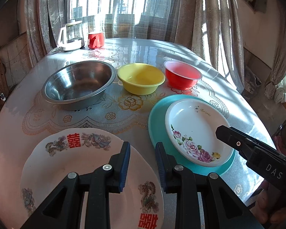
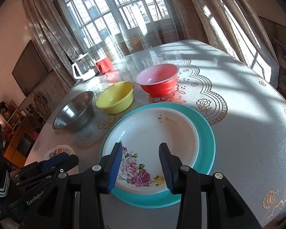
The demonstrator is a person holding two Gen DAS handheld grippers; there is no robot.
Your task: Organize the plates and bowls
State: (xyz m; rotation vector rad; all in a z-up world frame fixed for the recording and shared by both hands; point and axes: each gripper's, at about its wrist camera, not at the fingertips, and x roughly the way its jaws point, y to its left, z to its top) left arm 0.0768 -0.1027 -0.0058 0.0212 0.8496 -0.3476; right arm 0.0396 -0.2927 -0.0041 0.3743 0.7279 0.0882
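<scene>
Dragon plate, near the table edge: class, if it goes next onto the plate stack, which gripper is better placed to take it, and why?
Probably the left gripper: the dragon plate lies directly beneath it, its rim beside the fingers. The right gripper hangs open over the rose plate on the teal plate.

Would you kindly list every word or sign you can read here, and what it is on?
"囍", in red: white dragon-patterned plate, twice.
"Rose Garden", small script, roughly legible: white rose-patterned plate on the teal plate.
"DAS": right gripper, cut off.
"GenRobot": left gripper, cut off.
</scene>
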